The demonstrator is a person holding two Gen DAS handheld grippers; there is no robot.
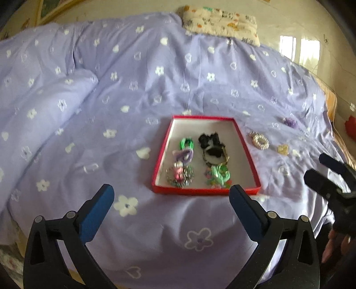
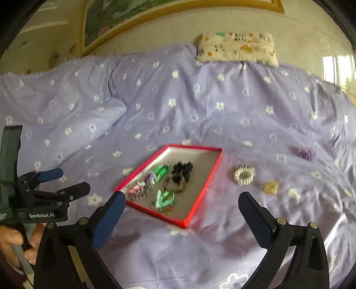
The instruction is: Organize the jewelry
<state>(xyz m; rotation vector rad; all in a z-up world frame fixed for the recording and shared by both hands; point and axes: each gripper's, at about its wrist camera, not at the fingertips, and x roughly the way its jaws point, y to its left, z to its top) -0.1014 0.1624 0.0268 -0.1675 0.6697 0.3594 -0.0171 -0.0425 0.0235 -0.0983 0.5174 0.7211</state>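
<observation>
A red-rimmed shallow box (image 1: 160,155) (image 2: 200,200) lies on the purple bed cover and holds several pieces: green and purple hair ties, a black bow, a watch, beaded pieces. To its right on the cover lie a silver beaded bracelet (image 1: 259,140) (image 2: 243,174), a small gold piece (image 1: 283,149) (image 2: 271,187) and a purple flower piece (image 1: 290,122) (image 2: 308,154). My left gripper (image 1: 171,195) is open and empty, just in front of the box. My right gripper (image 2: 180,200) is open and empty, hovering near the box's front right corner.
A purple flowered duvet (image 1: 155,77) covers the bed, with a raised fold at left (image 1: 55,93). A patterned pillow (image 1: 220,21) (image 2: 238,49) lies at the far edge. A framed picture (image 2: 133,20) hangs on the wall. A red object (image 1: 351,129) sits past the bed's right edge.
</observation>
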